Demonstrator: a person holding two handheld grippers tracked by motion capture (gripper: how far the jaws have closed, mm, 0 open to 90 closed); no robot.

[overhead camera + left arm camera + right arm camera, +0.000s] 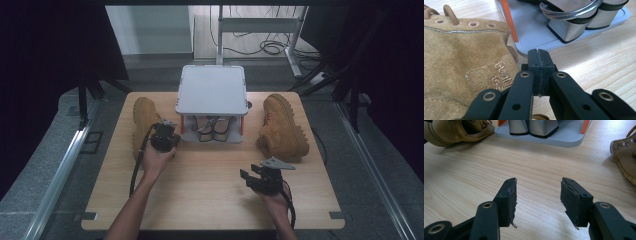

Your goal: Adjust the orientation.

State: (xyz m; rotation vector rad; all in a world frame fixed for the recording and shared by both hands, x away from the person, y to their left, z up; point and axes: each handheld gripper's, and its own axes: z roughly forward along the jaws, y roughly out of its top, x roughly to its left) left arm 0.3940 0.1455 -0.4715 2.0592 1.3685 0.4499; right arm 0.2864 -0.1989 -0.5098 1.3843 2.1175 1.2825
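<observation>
- We see the left boot, tan suede with a thick ridged sole; it lies tipped on its side at the left of the table, lengthways front to back, just beside the grey shoe rack
- In the left gripper view its suede flank shows close up; metal eyelets line the top edge, a tan lace loops through them, and letters are stamped into the suede
- The left claw, its jaws closed together with nothing between them, sits just beside this boot
</observation>
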